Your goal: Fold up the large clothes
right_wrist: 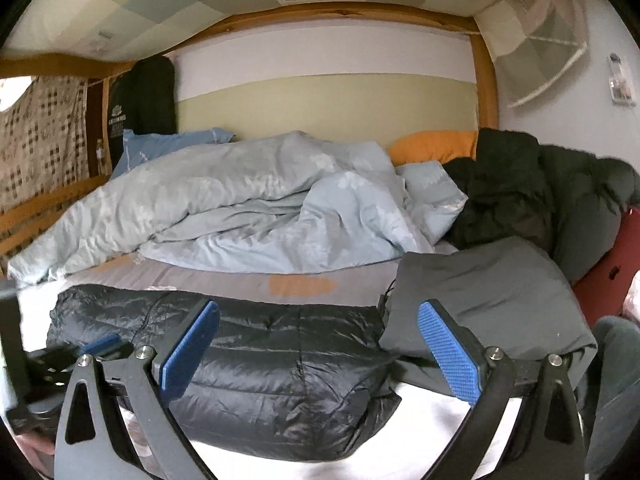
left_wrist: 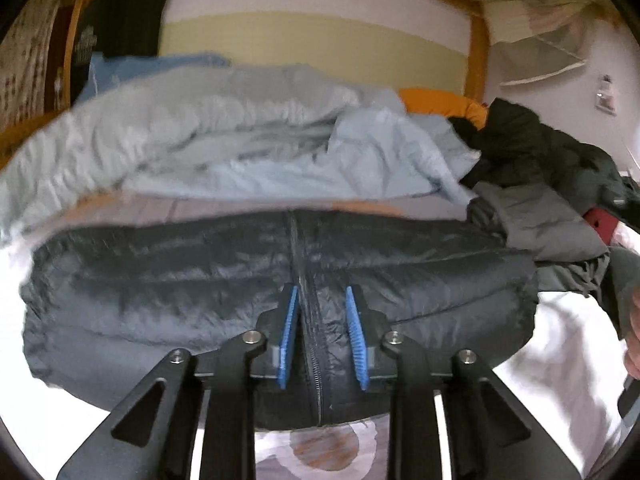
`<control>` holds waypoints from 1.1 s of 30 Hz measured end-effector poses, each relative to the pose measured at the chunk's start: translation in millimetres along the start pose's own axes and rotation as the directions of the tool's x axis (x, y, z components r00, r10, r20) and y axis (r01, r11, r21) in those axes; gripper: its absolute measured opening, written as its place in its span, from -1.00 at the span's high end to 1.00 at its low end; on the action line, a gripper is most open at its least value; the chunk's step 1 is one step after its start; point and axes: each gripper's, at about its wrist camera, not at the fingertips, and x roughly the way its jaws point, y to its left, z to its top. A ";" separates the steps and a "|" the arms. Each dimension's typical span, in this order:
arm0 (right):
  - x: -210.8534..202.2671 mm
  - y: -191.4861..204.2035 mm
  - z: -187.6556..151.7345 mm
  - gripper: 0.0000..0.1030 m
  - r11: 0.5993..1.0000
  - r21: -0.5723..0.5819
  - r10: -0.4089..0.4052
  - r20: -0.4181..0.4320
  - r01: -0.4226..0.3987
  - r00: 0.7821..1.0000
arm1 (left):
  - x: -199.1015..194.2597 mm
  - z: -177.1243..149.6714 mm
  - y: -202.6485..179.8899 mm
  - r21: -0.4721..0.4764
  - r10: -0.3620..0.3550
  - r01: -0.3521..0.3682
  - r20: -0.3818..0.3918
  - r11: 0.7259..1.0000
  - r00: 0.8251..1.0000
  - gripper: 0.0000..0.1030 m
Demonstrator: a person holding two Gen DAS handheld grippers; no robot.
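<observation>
Dark puffer jacket [left_wrist: 160, 304] lies folded at the bed's [right_wrist: 224, 276] near edge. Your left gripper [left_wrist: 322, 334] is narrow, straddling the zipper, pads not visibly pinching. Right gripper [right_wrist: 320, 348] is wide, empty. Risk: slick shell slips, fold springs open. Count: one puffer, one grey garment [right_wrist: 492, 300], one black coat [right_wrist: 520, 184].
</observation>
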 end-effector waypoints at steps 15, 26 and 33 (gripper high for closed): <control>24.2 -38.3 -26.4 -0.91 0.997 0.076 0.009 -0.118 0.000 0.993 | 42.2 -29.2 10.5 -0.111 0.012 -0.022 -0.086 0.994 0.996 0.81; 25.3 -4.9 -26.5 -0.60 0.986 0.059 0.166 -0.193 -0.158 0.967 | 52.4 -35.3 28.7 -0.204 -0.067 0.040 -0.129 0.978 0.989 0.81; 40.0 44.3 -9.7 -0.25 0.935 0.135 0.353 -0.290 -0.327 0.890 | 52.9 -35.4 33.2 -0.225 -0.089 0.060 -0.119 0.972 0.989 0.81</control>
